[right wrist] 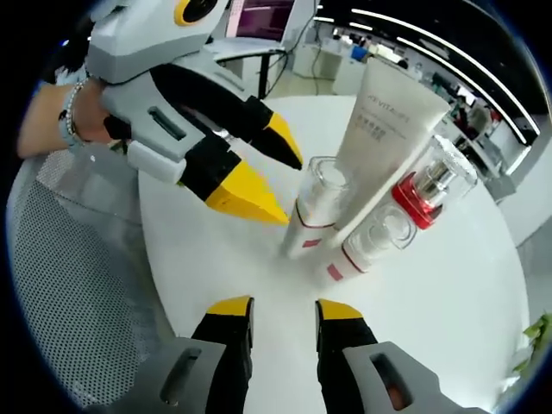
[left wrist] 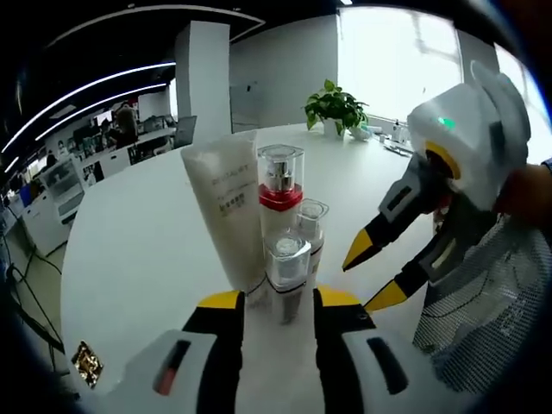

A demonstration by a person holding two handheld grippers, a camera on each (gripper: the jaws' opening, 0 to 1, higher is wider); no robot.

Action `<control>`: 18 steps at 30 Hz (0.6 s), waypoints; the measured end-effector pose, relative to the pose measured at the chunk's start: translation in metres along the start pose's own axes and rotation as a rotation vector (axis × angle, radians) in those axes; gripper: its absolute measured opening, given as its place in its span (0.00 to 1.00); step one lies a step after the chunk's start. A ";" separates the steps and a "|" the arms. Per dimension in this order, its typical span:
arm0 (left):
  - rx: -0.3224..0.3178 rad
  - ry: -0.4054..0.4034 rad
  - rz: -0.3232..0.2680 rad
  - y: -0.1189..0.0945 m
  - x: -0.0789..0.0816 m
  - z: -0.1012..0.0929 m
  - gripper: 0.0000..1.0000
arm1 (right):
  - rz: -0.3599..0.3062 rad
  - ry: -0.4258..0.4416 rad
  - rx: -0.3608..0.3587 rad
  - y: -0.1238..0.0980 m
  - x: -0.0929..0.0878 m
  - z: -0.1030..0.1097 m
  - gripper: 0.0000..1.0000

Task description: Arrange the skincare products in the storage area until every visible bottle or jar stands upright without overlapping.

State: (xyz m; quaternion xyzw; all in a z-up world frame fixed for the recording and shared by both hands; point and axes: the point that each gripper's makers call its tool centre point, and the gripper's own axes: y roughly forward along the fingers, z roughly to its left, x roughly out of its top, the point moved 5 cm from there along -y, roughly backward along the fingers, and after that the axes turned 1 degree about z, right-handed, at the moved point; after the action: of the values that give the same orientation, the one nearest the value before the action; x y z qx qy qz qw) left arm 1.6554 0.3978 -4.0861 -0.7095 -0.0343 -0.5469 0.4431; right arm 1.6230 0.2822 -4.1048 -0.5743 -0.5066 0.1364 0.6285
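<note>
Both tongs stand apart and empty: the left gripper (left wrist: 278, 299) just short of the small clear-capped bottle (left wrist: 287, 269), the right gripper (right wrist: 283, 305) near the cluster. Behind stand the white tube (left wrist: 226, 205) and red-collared bottle (left wrist: 280, 194), upright on the white table (left wrist: 138, 250). The bottles look rigid, smooth and easily toppled; take them low on the body.

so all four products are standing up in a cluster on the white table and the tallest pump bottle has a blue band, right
Not quite: the band on the tall pump bottle is red, not blue, as the left gripper view shows. The rest holds: it stands upright in a cluster with the white tube and two smaller bottles on the white table.
</note>
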 end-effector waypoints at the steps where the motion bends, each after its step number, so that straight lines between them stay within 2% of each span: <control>1: 0.003 0.013 0.010 0.000 -0.002 0.000 0.27 | 0.009 0.011 -0.003 0.000 -0.002 -0.002 0.23; 6: 0.013 0.064 0.046 0.002 -0.007 -0.002 0.23 | 0.041 0.074 -0.030 0.001 -0.010 -0.012 0.22; 11: -0.020 0.035 0.075 0.010 -0.012 -0.008 0.17 | -0.016 0.149 -0.043 0.001 -0.007 -0.021 0.24; 15: -0.041 -0.013 0.077 0.020 -0.012 -0.012 0.19 | -0.052 0.199 -0.056 0.001 -0.005 -0.028 0.23; 18: -0.028 -0.029 0.074 0.027 -0.011 -0.015 0.24 | -0.049 0.196 -0.068 0.003 -0.005 -0.028 0.23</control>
State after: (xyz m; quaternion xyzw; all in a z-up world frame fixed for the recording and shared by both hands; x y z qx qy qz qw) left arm 1.6538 0.3761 -4.1109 -0.7242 -0.0070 -0.5202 0.4526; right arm 1.6443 0.2631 -4.1048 -0.5935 -0.4609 0.0469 0.6582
